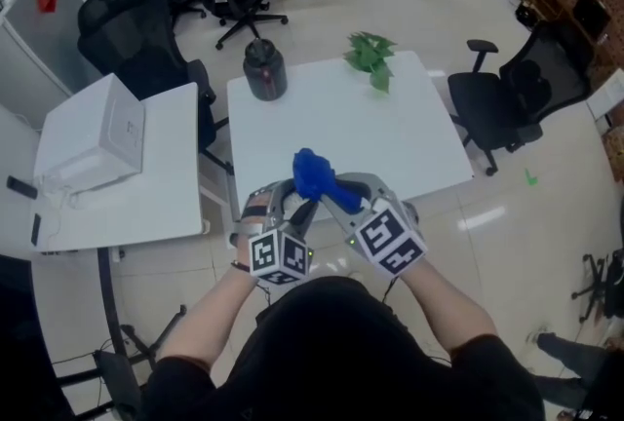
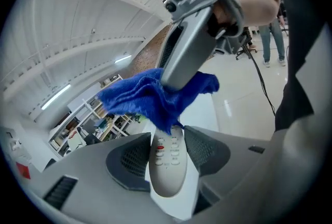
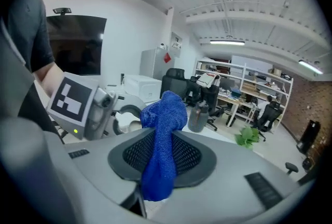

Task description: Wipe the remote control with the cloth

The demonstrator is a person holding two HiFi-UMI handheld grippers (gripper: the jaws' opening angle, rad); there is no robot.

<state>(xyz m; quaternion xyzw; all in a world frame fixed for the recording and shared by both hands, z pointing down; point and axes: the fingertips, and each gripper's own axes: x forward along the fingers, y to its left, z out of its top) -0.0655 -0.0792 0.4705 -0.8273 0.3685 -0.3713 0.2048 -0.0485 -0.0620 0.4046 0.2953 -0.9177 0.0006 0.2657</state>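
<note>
Left gripper (image 2: 167, 148) clamps remote (image 2: 169, 168); right gripper (image 3: 161, 140) pinches cloth (image 3: 165, 110) (hiding remote's far end). Jar (image 1: 264, 69), plant (image 1: 370, 57) on table (image 1: 419, 141) beyond.

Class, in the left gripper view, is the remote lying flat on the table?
No, the left gripper holds the remote up between its jaws.

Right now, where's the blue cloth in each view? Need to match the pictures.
Head view: cloth at centre, over the near edge of the table.
Left gripper view: cloth at centre, covering the far end of the remote.
Right gripper view: cloth at lower centre, clamped in the right gripper.
Landmark: dark jar, seen in the head and right gripper views only.
</note>
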